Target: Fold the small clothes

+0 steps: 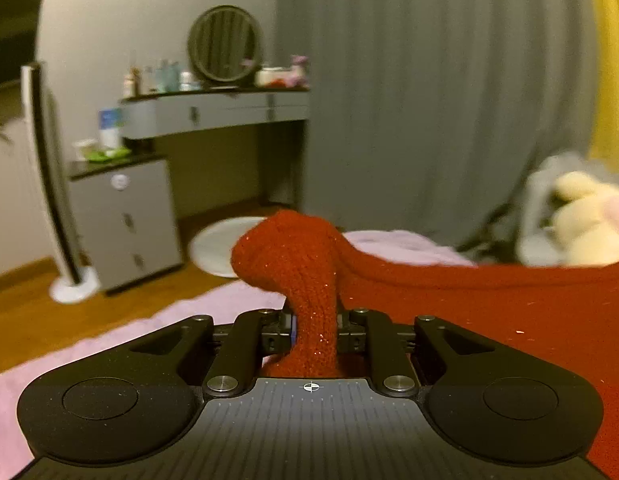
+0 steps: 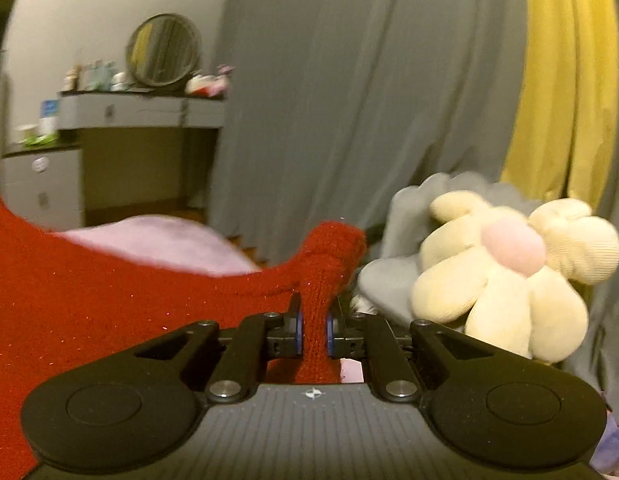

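Note:
A red knitted garment [image 1: 489, 304] is stretched between both grippers above a pink blanket [image 1: 213, 304]. In the left wrist view my left gripper [image 1: 315, 334] is shut on a bunched corner of the knit, which bulges up past the fingers. The cloth runs off to the right from there. In the right wrist view my right gripper [image 2: 314, 330] is shut on another corner of the red garment [image 2: 109, 300], whose body spreads to the left. The blue pads [image 2: 299, 330] press the fabric from both sides.
A cream flower-shaped plush [image 2: 509, 272] lies on grey cushions just right of the right gripper. Grey curtain [image 1: 429, 100] and yellow curtain [image 2: 565, 80] hang behind. A dressing table with round mirror [image 1: 225, 44], a grey cabinet [image 1: 125, 224] and a tower fan [image 1: 49, 168] stand at the left.

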Action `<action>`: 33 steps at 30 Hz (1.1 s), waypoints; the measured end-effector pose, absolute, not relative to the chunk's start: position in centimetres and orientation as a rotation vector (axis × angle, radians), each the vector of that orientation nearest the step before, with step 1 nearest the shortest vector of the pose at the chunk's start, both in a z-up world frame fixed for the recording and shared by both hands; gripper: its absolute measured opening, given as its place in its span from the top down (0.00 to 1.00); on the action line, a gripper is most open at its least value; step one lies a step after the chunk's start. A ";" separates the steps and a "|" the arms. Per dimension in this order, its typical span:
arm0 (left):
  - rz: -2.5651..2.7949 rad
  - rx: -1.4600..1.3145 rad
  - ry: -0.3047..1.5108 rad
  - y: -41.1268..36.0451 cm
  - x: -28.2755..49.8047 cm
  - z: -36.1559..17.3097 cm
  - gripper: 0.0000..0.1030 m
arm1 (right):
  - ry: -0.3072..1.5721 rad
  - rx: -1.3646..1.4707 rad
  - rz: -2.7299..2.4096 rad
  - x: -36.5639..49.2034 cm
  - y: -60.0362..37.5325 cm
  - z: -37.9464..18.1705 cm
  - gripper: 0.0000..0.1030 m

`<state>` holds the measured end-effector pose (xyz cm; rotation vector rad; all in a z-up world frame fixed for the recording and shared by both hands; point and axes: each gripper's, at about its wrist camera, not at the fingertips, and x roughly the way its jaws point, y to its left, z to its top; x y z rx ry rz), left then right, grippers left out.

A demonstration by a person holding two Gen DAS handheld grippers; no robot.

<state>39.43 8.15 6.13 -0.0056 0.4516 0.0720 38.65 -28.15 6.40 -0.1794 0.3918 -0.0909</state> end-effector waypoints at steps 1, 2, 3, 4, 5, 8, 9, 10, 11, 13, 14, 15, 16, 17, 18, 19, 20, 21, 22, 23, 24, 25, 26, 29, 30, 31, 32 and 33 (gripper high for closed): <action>0.112 0.011 0.450 7.5 40.4 5.4 0.73 | 0.384 -0.188 -0.126 39.6 -27.9 6.0 0.91; 0.159 0.026 0.462 7.1 41.3 4.5 0.67 | 0.379 -0.186 -0.154 40.5 -27.8 5.5 0.91; 0.190 0.034 0.486 6.8 42.1 3.5 0.51 | 0.396 -0.189 -0.188 41.4 -27.6 4.6 0.91; 0.196 0.035 0.524 6.7 42.5 2.6 0.50 | 0.406 -0.201 -0.221 42.0 -27.5 3.6 0.91; 0.189 0.024 0.561 6.9 42.6 1.9 0.51 | 0.425 -0.214 -0.234 42.7 -27.5 2.4 0.89; 0.188 -0.019 0.580 8.2 40.1 0.6 0.43 | 0.600 -0.233 -0.226 44.1 -27.8 -1.7 0.78; 0.165 -0.046 0.571 8.7 38.8 0.5 0.41 | 0.615 -0.201 -0.228 43.9 -28.2 -2.2 0.78; 0.145 -0.065 0.563 9.2 37.0 0.6 0.41 | 0.582 -0.157 -0.231 43.2 -28.6 -1.8 0.78; 0.114 -0.074 0.546 9.4 35.3 0.9 0.41 | 0.539 -0.135 -0.245 42.3 -28.8 -1.1 0.75; 0.064 -0.092 0.528 9.5 32.5 1.1 0.33 | 0.434 -0.111 -0.228 39.6 -28.4 0.5 0.75; 0.030 -0.114 0.537 9.2 31.7 0.9 0.32 | 0.391 -0.110 -0.181 37.9 -27.8 1.1 0.74; -0.005 -0.121 0.562 8.8 31.4 0.6 0.32 | 0.361 -0.103 -0.116 36.2 -27.2 1.4 0.73; -0.008 -0.114 0.587 8.5 31.4 0.4 0.31 | 0.353 -0.083 -0.033 34.5 -26.7 1.5 0.72; 0.011 -0.107 0.611 8.0 31.5 0.0 0.32 | 0.368 -0.066 0.048 33.1 -26.3 1.2 0.72; 0.031 -0.091 0.647 7.7 32.0 -0.6 0.31 | 0.400 -0.060 0.121 32.0 -25.9 0.7 0.72; 0.049 -0.072 0.664 7.6 32.4 -1.1 0.30 | 0.437 -0.076 0.166 31.6 -25.5 0.1 0.72; 0.071 -0.052 0.667 7.6 32.7 -1.2 0.28 | 0.484 -0.118 0.175 31.3 -25.3 -0.7 0.72; 0.088 -0.039 0.678 7.6 32.9 -1.1 0.24 | 0.527 -0.170 0.159 31.1 -25.4 -1.7 0.72; 0.107 -0.035 0.697 7.7 32.9 -0.7 0.24 | 0.514 -0.207 0.121 30.5 -26.1 -2.4 0.72; 0.137 -0.028 0.712 7.6 32.8 -0.1 0.24 | 0.507 -0.233 0.066 30.0 -26.8 -2.5 0.72; 0.170 -0.017 0.719 7.5 32.3 0.6 0.27 | 0.518 -0.247 0.009 29.6 -27.2 -2.3 0.72; 0.190 0.002 0.728 7.2 31.7 1.5 0.27 | 0.532 -0.267 -0.048 29.1 -27.2 -1.9 0.71; 0.189 0.017 0.744 6.9 31.1 2.0 0.27 | 0.555 -0.286 -0.084 28.4 -27.2 -1.4 0.72; 0.187 0.070 0.770 5.5 28.5 3.8 0.26 | 0.591 -0.232 -0.091 26.4 -27.4 0.2 0.72; 0.183 0.090 0.775 4.9 27.5 4.5 0.26 | 0.601 -0.216 -0.086 25.5 -27.4 0.7 0.72; 0.177 0.099 0.778 4.5 26.7 5.0 0.24 | 0.604 -0.196 -0.074 24.7 -27.6 1.0 0.72; 0.175 0.103 0.778 4.2 25.8 5.6 0.24 | 0.611 -0.174 -0.063 23.9 -27.6 1.5 0.72; 0.173 0.103 0.776 3.9 25.0 6.2 0.24 | 0.621 -0.162 -0.056 23.8 -27.9 1.9 0.72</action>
